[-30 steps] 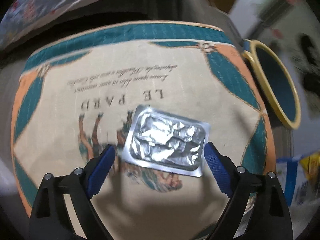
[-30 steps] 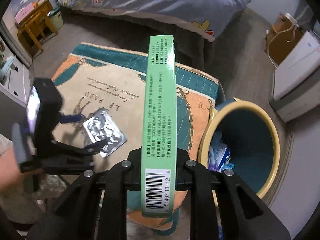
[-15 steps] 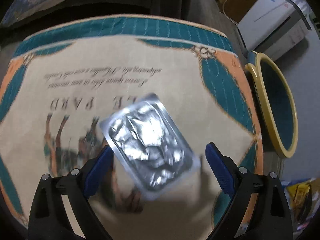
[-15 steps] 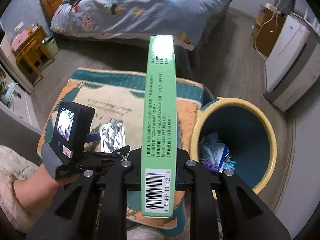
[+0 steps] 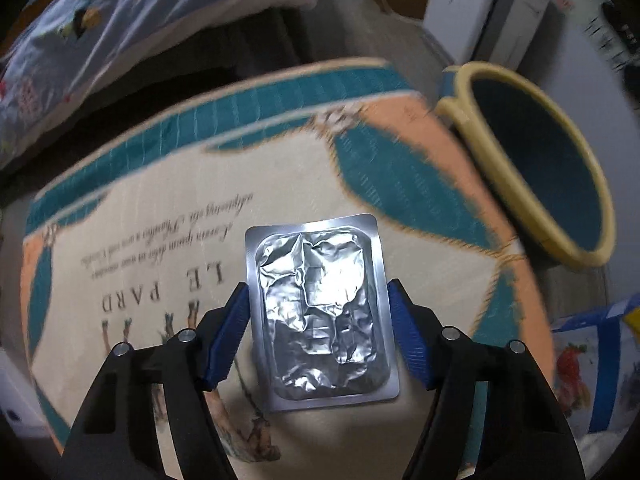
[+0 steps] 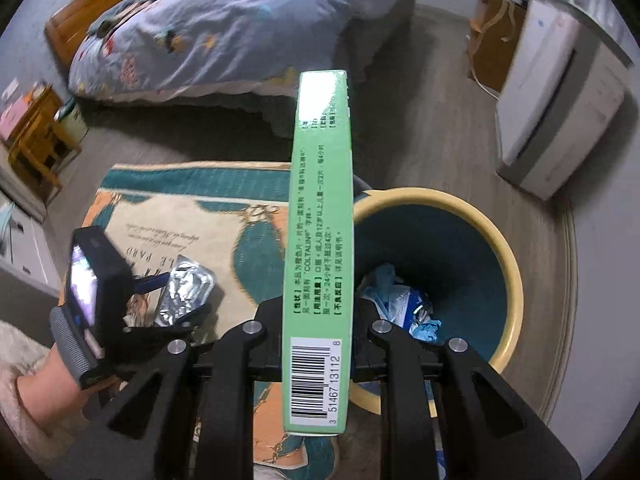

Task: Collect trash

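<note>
A crumpled silver foil blister pack [image 5: 320,312] stands lengthwise between the blue pads of my left gripper [image 5: 315,292], over the printed floor mat [image 5: 160,220]. The jaws are closing and both pads touch the pack's long edges. In the right wrist view the left gripper [image 6: 160,300] holds the pack [image 6: 184,292] tilted above the mat [image 6: 172,208]. My right gripper [image 6: 318,332] is shut on a long green medicine box [image 6: 320,240] that points away from the camera, next to the yellow-rimmed teal bin [image 6: 512,280], whose rim [image 5: 516,184] shows at the right.
Blue and white trash [image 6: 404,304] lies in the bin. A bed with a patterned quilt [image 6: 224,28] stands beyond the mat. A white appliance [image 6: 560,112] and a cardboard box [image 6: 488,40] are at the far right, wooden furniture [image 6: 36,136] at the left.
The left jaws closed in onto the blister pack, which turned from crosswise to lengthwise between them. The right gripper carried the green box to the right, closer to the bin.
</note>
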